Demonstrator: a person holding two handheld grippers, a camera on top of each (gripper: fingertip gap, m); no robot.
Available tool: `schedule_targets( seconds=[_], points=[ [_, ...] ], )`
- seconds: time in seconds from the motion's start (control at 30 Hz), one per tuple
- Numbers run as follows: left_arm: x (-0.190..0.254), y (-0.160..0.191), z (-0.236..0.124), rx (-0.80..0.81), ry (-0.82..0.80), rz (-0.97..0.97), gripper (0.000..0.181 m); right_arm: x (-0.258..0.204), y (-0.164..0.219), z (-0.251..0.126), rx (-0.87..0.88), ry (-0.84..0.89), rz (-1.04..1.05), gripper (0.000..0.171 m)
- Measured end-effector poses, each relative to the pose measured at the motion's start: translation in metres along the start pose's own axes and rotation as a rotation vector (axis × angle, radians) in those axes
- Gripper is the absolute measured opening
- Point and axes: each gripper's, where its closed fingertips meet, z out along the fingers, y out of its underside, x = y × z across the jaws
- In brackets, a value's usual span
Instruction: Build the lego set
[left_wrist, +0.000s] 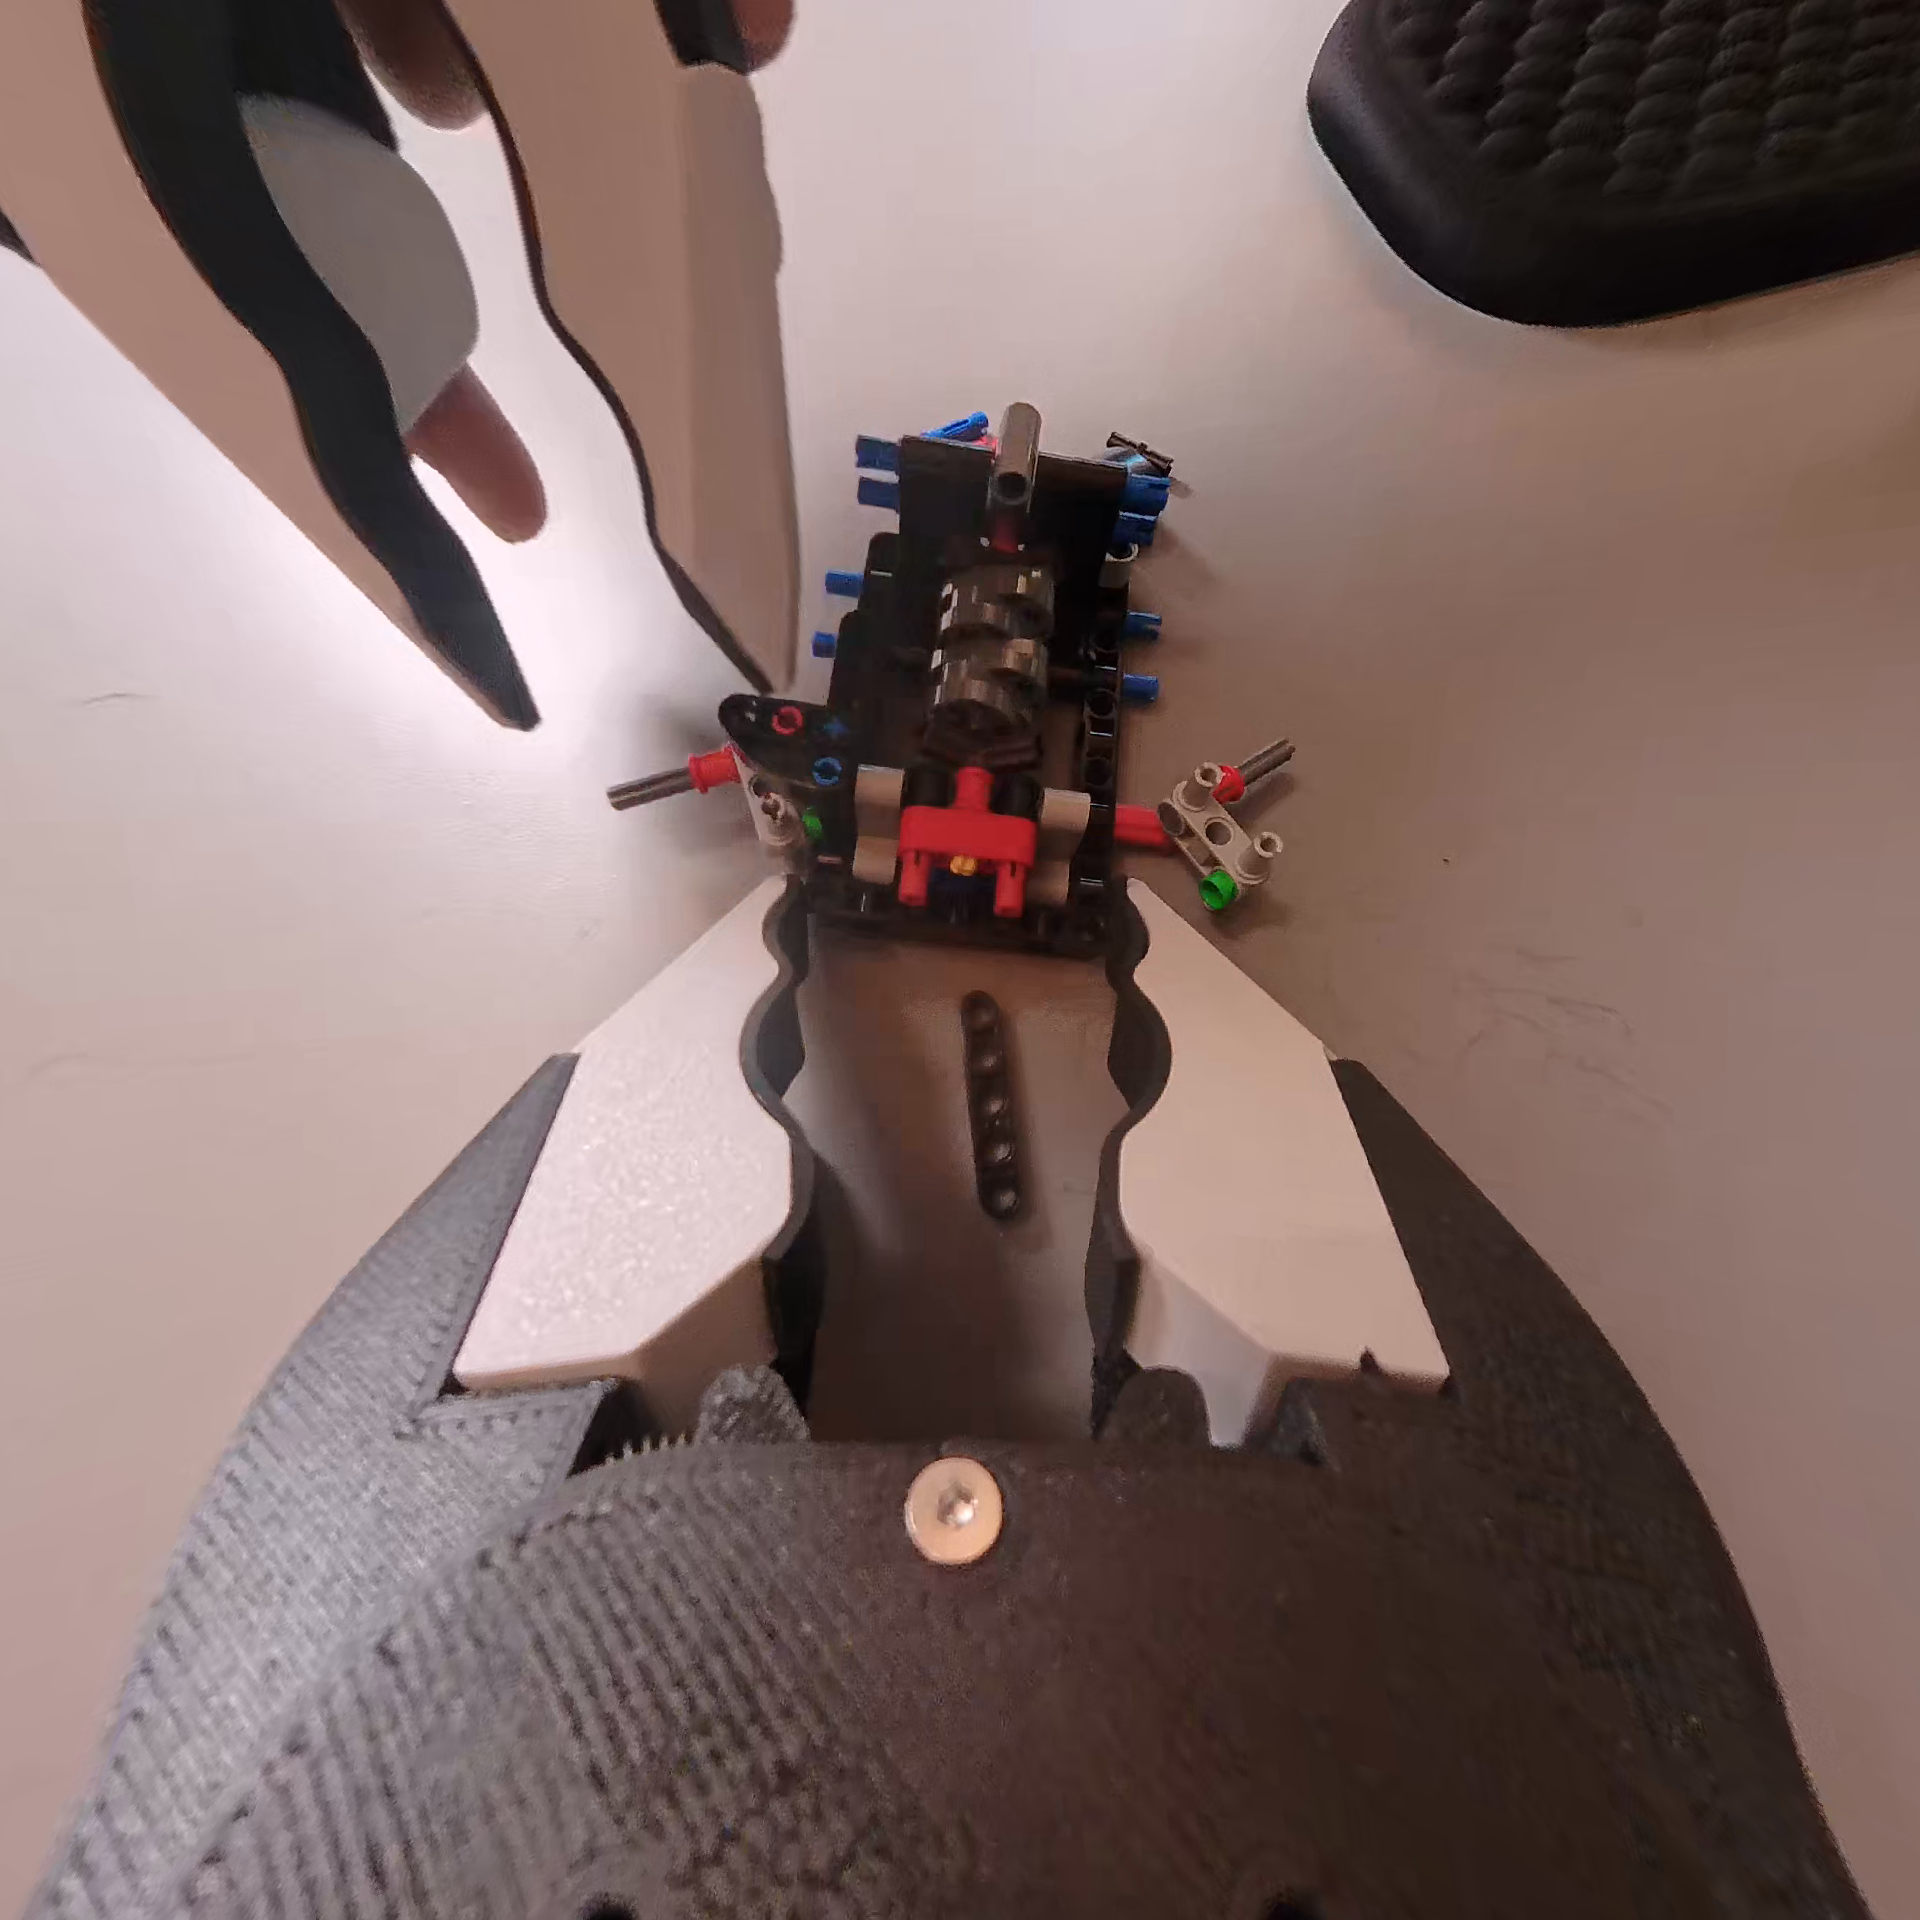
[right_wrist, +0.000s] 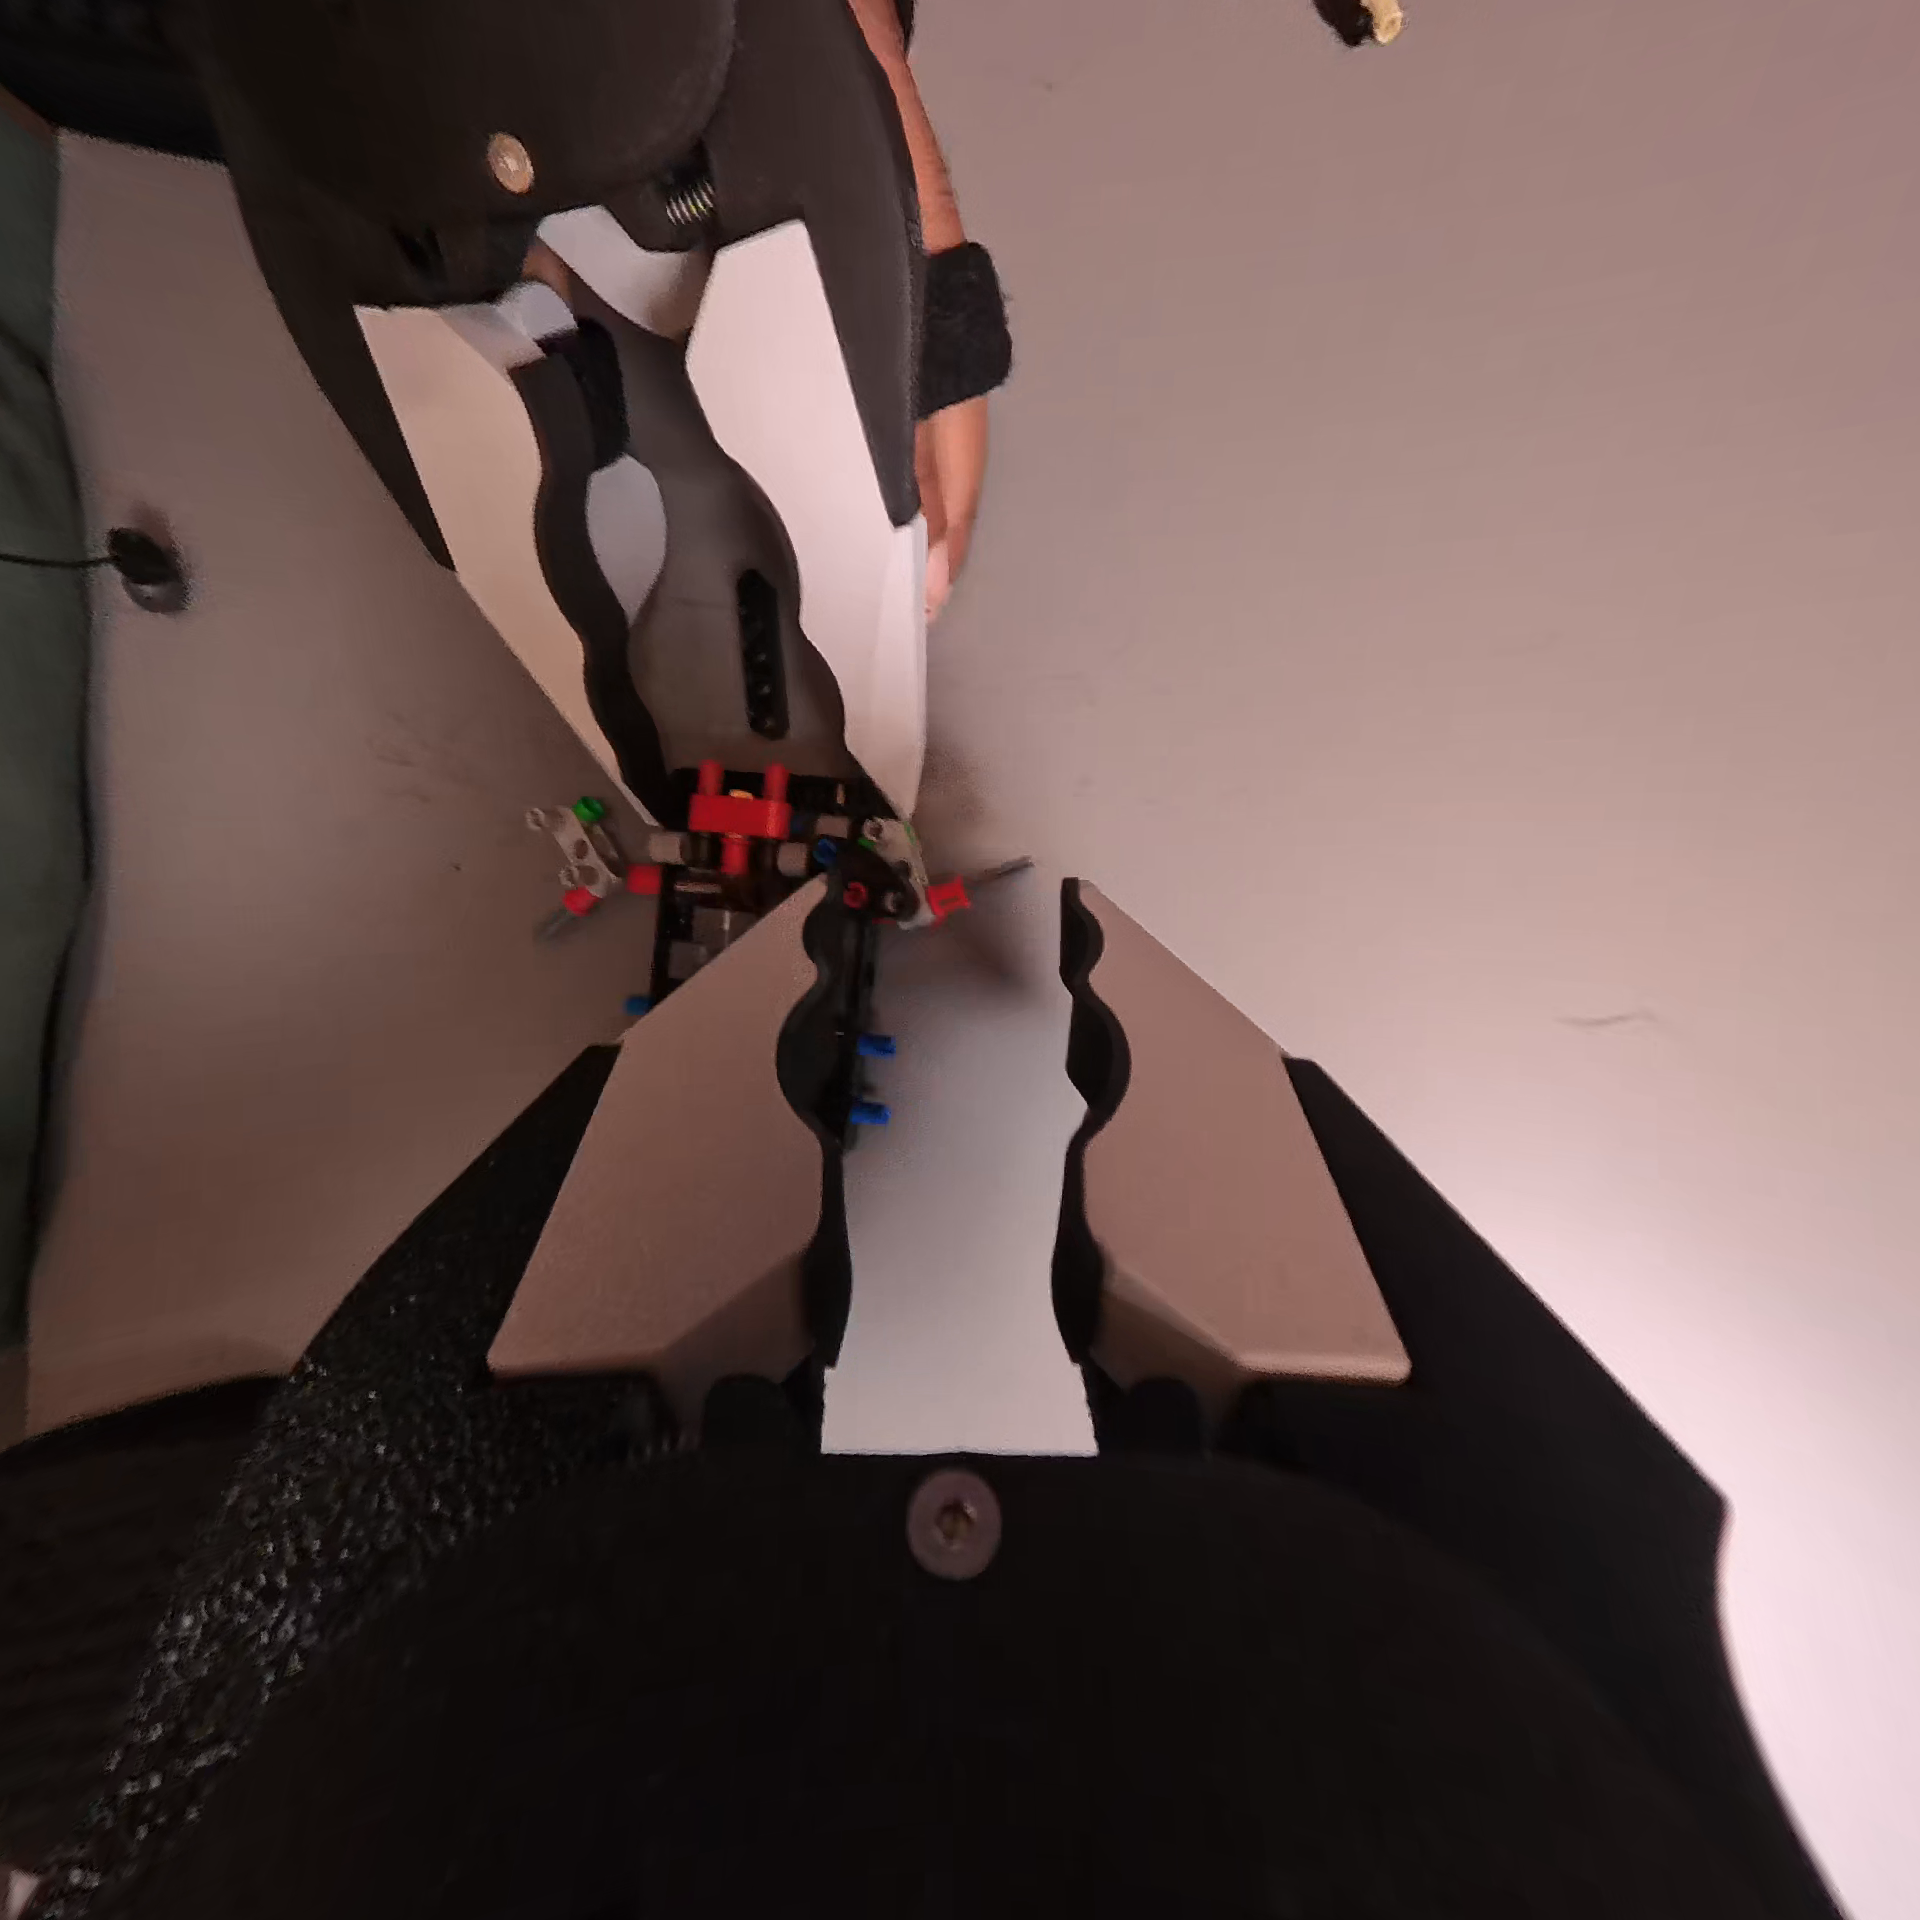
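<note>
The lego assembly (left_wrist: 987, 665) is a black frame with blue pins, a grey geared drum and a red connector, lying on the white table. My left gripper (left_wrist: 956, 904) is shut on its near end; it also shows in the right wrist view (right_wrist: 784, 805). A black holed beam (left_wrist: 992, 1101) lies on the table between its fingers. A black curved piece (left_wrist: 774, 732) with a red bush and a dark axle (left_wrist: 665, 779) sits on the frame's left side. My right gripper (right_wrist: 945, 894) is open, its left finger beside that black piece (right_wrist: 862, 894); it hangs at top left in the left wrist view (left_wrist: 644, 696).
A grey connector with a green pin (left_wrist: 1221, 831) sticks out of the frame's right side. A black textured pad (left_wrist: 1621, 156) lies at the far right of the table (left_wrist: 1455, 1039). A cable hole (right_wrist: 151, 566) is in the tabletop. A person's hand (right_wrist: 951, 499) holds the left gripper.
</note>
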Motion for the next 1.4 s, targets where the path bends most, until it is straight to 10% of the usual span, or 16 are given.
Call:
schedule_targets(
  seconds=[1.4],
  points=[
    [0.002,-0.002,0.003,0.003,-0.009,0.033,0.057,-0.03,0.008,0.016,-0.04,-0.232,-0.046,0.048]
  ],
)
